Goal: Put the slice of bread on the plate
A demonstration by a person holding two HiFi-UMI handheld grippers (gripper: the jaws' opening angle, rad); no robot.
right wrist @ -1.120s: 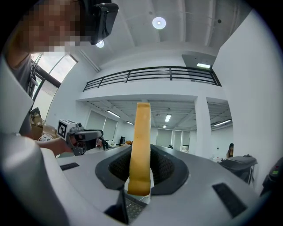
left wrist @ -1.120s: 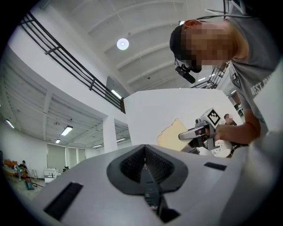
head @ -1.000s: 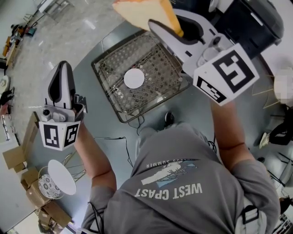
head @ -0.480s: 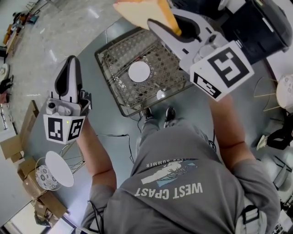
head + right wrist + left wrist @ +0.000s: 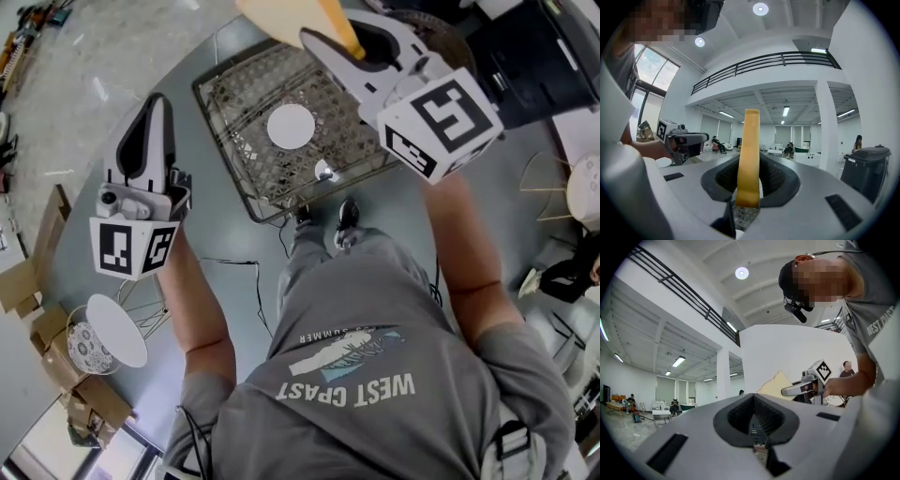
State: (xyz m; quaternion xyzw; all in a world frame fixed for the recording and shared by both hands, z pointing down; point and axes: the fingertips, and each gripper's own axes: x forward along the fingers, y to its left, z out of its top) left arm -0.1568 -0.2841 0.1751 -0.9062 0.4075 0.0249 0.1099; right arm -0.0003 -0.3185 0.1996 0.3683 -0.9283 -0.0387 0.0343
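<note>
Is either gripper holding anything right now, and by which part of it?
The right gripper is shut on the slice of bread, gripping it by one end; the rest sticks out beyond the jaws. The left gripper holds nothing, jaws together.

Plate point(image 5: 291, 127) lies in the wire basket point(image 5: 242, 155), right of the left tongs point(image 5: 156, 101).

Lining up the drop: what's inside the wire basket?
A white plate lies in the wire basket, with a small pale thing near the rim. The bread slice in the right gripper covers the far corner.
</note>
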